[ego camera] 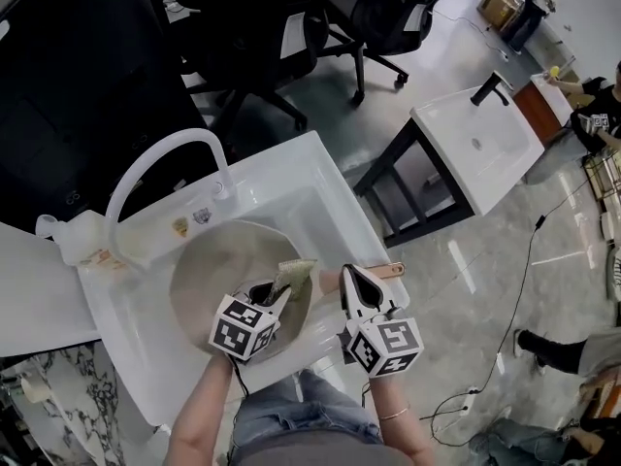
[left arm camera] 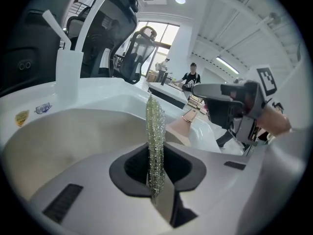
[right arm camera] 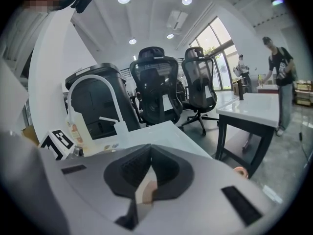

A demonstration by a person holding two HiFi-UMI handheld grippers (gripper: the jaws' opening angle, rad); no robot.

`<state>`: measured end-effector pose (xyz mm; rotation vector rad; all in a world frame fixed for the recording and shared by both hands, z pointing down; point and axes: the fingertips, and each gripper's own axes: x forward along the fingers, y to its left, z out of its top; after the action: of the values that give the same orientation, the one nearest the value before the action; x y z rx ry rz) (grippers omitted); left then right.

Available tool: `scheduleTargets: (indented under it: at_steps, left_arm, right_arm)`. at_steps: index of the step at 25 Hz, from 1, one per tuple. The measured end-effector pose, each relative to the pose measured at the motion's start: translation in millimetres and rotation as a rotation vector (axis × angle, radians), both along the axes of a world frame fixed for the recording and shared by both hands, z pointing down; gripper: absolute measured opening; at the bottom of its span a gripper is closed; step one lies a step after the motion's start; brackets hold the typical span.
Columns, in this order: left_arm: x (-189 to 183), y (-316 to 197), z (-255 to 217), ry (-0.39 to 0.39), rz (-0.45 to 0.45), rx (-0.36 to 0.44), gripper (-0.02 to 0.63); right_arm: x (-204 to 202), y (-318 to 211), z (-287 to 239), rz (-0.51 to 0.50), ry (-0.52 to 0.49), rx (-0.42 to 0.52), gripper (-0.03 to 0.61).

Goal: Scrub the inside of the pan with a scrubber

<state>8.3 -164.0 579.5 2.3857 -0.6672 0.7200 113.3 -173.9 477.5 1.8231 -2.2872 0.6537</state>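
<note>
Nearest the person, the left gripper (ego camera: pixel 275 297) is pinching the scrubber (ego camera: pixel 294 275), its fingers closed tight on the mesh, over the near wall of the pan (ego camera: pixel 209 275), which is sitting in the sink (ego camera: pixel 291 178). The right gripper (ego camera: pixel 351 282) is clamping the pan's handle (ego camera: pixel 386 270). Scrubbing well is likely calling for the mesh pressed flat and swept in circles while the handle is held steady. Only the left gripper view is showing the scrubber edge-on. Only the right gripper view is confirming the handle strip between closed fingers. The faucet (ego camera: pixel 155 163) is arching behind.
</note>
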Motion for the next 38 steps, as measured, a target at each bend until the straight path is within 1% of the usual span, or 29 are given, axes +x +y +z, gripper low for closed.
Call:
scheduleTargets:
  at_steps: [3,6,13,18,23,29,35,38]
  left_arm:
    - [-2.6,-9.9,6.4,0.021,-0.037,-0.025,0.067]
    - [-8.4,-16.2,14.7,0.019,-0.080,-0.040,0.067]
    - [-17.3,-44.2,26.8,-0.013,-0.180,-0.003,0.067]
    - [-31.2,-70.4,33.4,-0.060,-0.283,0.033,0.067]
    - [-48.5,-88.6,37.5,-0.103,-0.366,0.041,0.071]
    - [-81.7,-103.9,39.2,-0.157,-0.515,0.042,0.071]
    - [-127.6,-111.8,37.2,-0.223,-0.710,0.039,0.071]
    - [-144.3,-109.2,35.9,-0.245,-0.782,0.026,0.071]
  right_arm:
    - [-0.7,-5.6,3.1,0.005,-0.004,-0.010,0.011]
    - [-5.7,-9.0,8.9,0.008,-0.014,-0.027,0.011]
    - [-10.4,-19.0,15.0,-0.006,-0.006,-0.048,0.011]
    - [-18.2,-25.0,17.3,-0.025,-0.007,-0.050,0.011]
    - [-25.3,-25.7,17.6,-0.045,-0.004,-0.054,0.011]
    - [-32.4,-27.3,17.5,-0.072,-0.008,-0.054,0.011]
    - [-44.6,-28.8,14.7,-0.112,-0.013,-0.050,0.011]
    - [-48.3,-27.7,12.1,-0.129,-0.014,-0.041,0.011]
